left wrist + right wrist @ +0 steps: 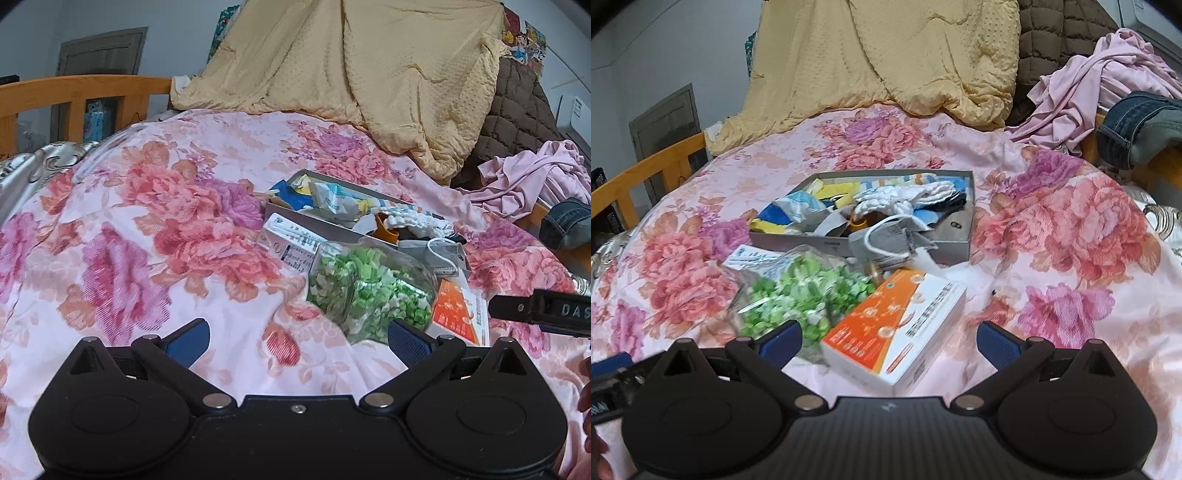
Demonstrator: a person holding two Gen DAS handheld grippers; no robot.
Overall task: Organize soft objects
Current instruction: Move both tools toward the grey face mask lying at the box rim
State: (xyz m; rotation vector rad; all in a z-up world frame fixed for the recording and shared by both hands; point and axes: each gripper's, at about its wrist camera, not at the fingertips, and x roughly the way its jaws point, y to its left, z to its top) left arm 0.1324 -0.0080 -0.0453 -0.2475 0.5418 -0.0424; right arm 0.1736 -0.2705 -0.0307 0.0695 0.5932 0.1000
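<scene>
A grey shallow box (956, 240) lies on the floral bedsheet (1052, 258) and holds socks, packets and a white knit cloth (905, 197). A grey face mask (886, 240) hangs over its near wall. A clear jar of green paper stars (805, 295) lies on its side before the box, next to an orange-and-white carton (897, 325). My right gripper (889, 341) is open above the carton's near end. My left gripper (298, 341) is open and empty over the sheet, left of the jar (369, 288). The box (295, 218) shows beyond it.
A yellow quilt (886, 55) is heaped at the back, with a brown quilted coat (1052, 33), pink garment (1108, 81) and jeans (1137, 125) at the right. A wooden bed rail (74, 99) stands far left. A white carton (291, 243) lies by the jar.
</scene>
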